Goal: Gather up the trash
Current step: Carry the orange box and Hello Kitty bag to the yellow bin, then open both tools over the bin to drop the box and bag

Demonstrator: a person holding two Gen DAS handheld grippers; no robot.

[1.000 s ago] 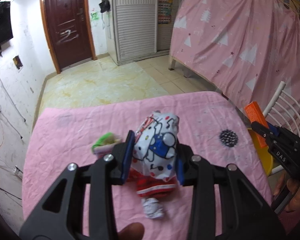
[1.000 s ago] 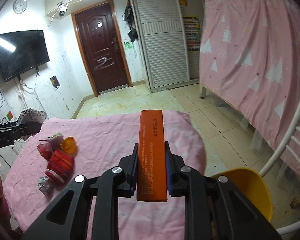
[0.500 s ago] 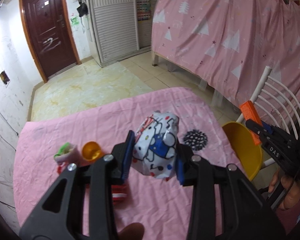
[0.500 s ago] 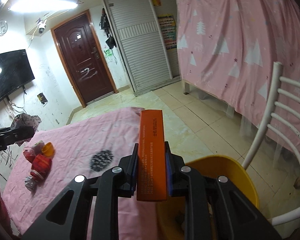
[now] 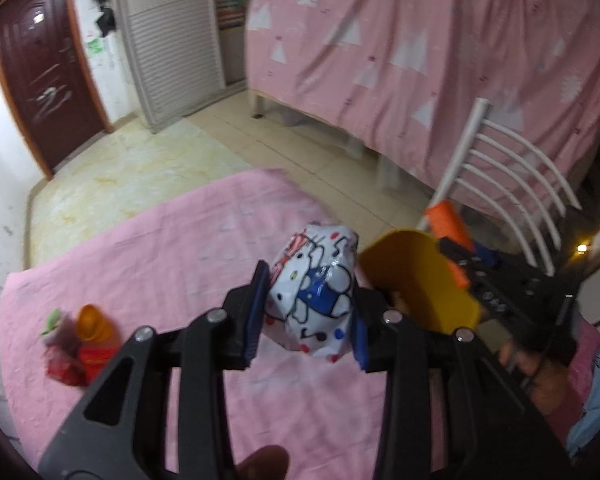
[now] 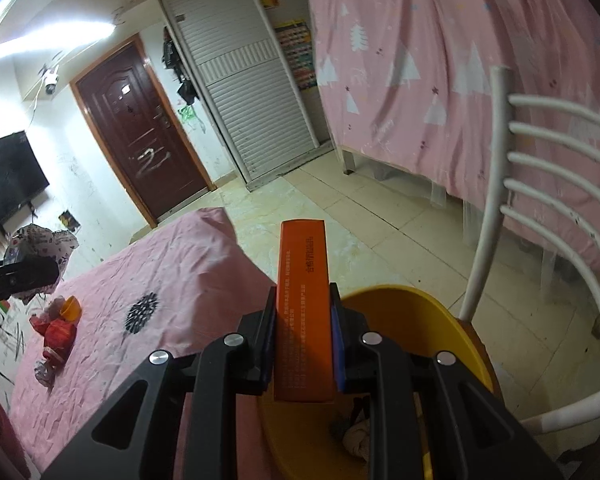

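The left tongs [image 5: 306,314] pinch a crumpled cartoon-print wrapper [image 5: 314,308] at the centre of the left wrist frame, held off the pink tabletop [image 5: 188,248] and just left of the yellow bin [image 5: 420,280]. The right tongs [image 6: 304,344] are pressed onto a long orange box [image 6: 305,304] that stands upright at the centre of the right wrist frame, its lower end hanging over the bin's mouth [image 6: 412,320].

The step in hand looks like dropping both pieces into the bin. To do it well, bring each piece fully over the opening before letting go; the box is long and stiff, so tip its lower end inward so it does not catch on the rim and topple out. The wrapper is light and may cling to a pad, so part the jaws wide. Let one go at a time so the two tongs do not collide over the bin.

More trash waits at the lower left of both frames: a red wrapper [image 6: 58,338], an orange cup [image 5: 94,320], and what may be a green-topped scrap beside it, too blurred to name.
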